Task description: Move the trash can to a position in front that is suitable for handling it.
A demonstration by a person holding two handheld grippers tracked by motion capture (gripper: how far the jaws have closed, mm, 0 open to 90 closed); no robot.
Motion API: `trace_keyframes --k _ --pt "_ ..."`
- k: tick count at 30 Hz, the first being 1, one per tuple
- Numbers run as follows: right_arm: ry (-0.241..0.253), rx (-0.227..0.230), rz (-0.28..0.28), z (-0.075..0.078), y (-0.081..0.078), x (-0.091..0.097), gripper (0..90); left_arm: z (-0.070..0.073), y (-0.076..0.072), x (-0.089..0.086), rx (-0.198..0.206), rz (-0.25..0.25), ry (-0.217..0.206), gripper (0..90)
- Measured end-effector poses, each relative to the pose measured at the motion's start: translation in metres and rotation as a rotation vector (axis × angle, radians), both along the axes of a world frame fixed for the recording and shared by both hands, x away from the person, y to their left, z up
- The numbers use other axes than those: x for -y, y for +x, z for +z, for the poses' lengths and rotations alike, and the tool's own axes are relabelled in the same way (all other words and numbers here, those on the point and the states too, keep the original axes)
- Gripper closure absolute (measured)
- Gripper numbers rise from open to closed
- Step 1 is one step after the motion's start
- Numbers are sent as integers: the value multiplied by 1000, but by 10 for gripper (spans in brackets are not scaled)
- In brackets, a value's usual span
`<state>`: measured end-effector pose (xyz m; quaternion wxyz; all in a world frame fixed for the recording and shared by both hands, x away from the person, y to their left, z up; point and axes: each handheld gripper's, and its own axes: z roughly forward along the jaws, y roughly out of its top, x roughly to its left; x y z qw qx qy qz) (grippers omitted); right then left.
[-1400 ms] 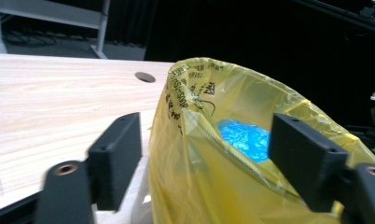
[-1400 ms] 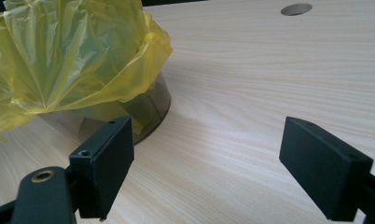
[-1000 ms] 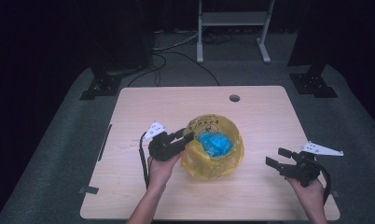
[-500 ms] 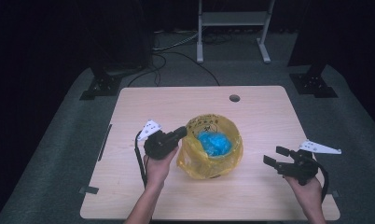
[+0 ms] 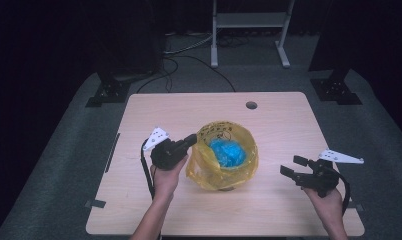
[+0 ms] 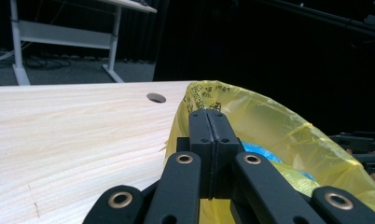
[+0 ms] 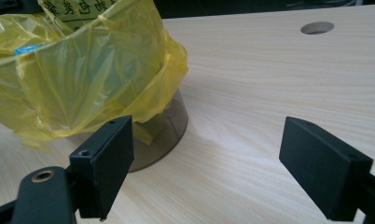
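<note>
A yellow plastic bag (image 5: 224,165) lines a round smoky-clear bin (image 7: 164,133) at the middle of the table, and something crumpled and blue (image 5: 228,152) lies inside it. My left gripper (image 5: 191,140) is at the bag's left rim; its jaws have just closed and now stand pressed together on the film there (image 6: 208,116). In the left gripper view the yellow bag (image 6: 279,121) spreads on both sides of the jaws. My right gripper (image 5: 293,166) is open to the right of the bin, well apart from it. Nothing is between its jaws (image 7: 209,149), which point toward the bag (image 7: 83,70).
The wooden table (image 5: 269,215) has a round cable hole (image 5: 251,105) behind the bin. Black stand feet and cables lie on the grey floor beyond the far edge. A white frame (image 5: 249,20) stands farther back.
The left gripper's jaws, open at the bag's left rim a second ago, have come together on it. The left hand shifted slightly. The right gripper has stayed in place, open.
</note>
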<state>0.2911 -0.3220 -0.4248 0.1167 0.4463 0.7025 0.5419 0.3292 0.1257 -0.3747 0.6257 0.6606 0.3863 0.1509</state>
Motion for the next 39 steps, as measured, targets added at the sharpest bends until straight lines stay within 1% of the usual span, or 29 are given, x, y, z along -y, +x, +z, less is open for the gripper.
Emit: trace_keyframes --k 11,16,22,27,28,30,33,39 --pt "10 21 46 10 7 -19 169 8 -2 -4 22 -4 2 900" --pt "25 36 66 17 11 -30 169 8 -2 -5 18 -6 6 900" --pt "24 53 99 27 18 -46 170 9 -2 -5 22 -8 8 900" --pt "39 63 116 34 24 -55 171 11 -2 -6 22 -12 12 900" --pt "41 64 119 35 25 -57 191 11 -2 -6 23 -12 13 900" --pt "39 71 129 37 26 -61 200 11 -2 -6 23 -11 8 900" --pt "42 72 137 38 29 -66 206 12 -3 -6 23 -11 5 900" --pt "64 59 150 41 38 -72 220 15 1 -7 15 -13 4 900"
